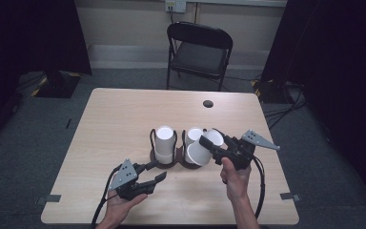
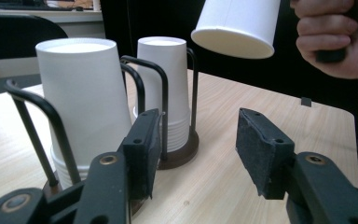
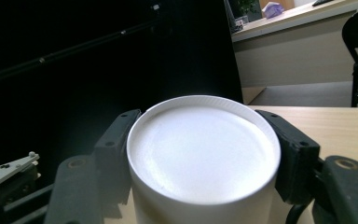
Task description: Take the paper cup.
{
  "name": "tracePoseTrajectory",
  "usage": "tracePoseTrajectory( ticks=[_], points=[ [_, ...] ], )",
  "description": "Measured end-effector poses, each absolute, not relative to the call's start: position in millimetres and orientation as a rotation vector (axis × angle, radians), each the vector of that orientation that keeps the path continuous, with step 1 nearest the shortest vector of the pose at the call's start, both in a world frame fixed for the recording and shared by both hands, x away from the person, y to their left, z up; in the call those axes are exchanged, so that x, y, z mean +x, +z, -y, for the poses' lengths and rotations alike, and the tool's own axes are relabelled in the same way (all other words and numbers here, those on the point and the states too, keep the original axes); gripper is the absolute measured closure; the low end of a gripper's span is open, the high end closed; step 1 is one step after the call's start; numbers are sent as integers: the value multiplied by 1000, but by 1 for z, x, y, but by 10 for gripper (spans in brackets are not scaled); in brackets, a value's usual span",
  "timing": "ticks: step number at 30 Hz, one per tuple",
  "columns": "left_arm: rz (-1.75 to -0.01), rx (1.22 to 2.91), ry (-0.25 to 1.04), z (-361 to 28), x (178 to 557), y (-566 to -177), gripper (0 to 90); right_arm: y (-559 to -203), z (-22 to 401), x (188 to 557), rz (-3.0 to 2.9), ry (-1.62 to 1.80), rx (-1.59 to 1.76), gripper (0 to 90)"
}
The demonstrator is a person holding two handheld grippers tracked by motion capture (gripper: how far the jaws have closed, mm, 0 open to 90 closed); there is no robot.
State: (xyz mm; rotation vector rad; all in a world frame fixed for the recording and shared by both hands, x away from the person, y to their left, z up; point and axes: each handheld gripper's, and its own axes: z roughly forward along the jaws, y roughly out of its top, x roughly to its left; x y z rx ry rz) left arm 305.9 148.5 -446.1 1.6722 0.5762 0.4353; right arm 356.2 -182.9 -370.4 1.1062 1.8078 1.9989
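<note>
My right tongs (image 1: pixel 213 146) pinch a tilted cup (image 1: pixel 199 151); my left tongs (image 1: pixel 156 171), spread empty, sit at its seven o'clock.

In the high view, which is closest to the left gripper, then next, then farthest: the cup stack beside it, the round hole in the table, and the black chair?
From the left gripper:
1. The left cup stack, in its wire holder just beyond the fingers.
2. The round hole, near the table's far edge, off to the right.
3. The black folding chair, on the floor past the table.
</note>
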Motion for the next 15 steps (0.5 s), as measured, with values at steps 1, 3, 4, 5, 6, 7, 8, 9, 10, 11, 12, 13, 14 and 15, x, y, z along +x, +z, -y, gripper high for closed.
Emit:
tracePoseTrajectory(
  ticks=[1, 3, 4, 5, 6, 7, 8, 9, 10, 11, 12, 13, 14, 15],
  points=[
    [-576, 1672, 435, -148, 306, -446, 510, -370, 183, 356, -1808, 1999, 1106, 347],
    [-570, 1672, 434, -148, 306, -446, 511, -378, 185, 352, -1792, 2037, 1138, 347],
    [-570, 1669, 425, -147, 307, -447, 515, -381, 186, 351, -1789, 2046, 1147, 347],
    [-570, 1669, 425, -147, 307, -447, 516, -381, 186, 351, -1789, 2046, 1147, 347],
    [-570, 1670, 421, -146, 307, -447, 516, -383, 186, 350, -1789, 2053, 1157, 347],
    [-572, 1675, 419, -145, 307, -447, 515, -384, 186, 348, -1788, 2055, 1168, 347],
    [-574, 1677, 416, -144, 307, -448, 506, -386, 186, 347, -1783, 2062, 1181, 347],
    [-572, 1673, 420, -143, 307, -448, 500, -386, 186, 345, -1781, 2070, 1185, 347],
    [-568, 1670, 424, -142, 307, -447, 501, -387, 186, 343, -1784, 2068, 1184, 347],
    [-555, 1672, 426, -140, 307, -445, 501, -387, 186, 339, -1776, 2080, 1183, 347],
    [-555, 1672, 426, -140, 307, -445, 506, -387, 186, 339, -1776, 2080, 1183, 347],
    [-543, 1674, 428, -137, 308, -442, 508, -387, 186, 337, -1772, 2092, 1185, 347],
    [-536, 1681, 430, -136, 308, -441, 513, -388, 185, 336, -1770, 2098, 1182, 347],
    [-534, 1683, 435, -135, 308, -440, 522, -389, 185, 335, -1771, 2101, 1184, 347]
  ],
)
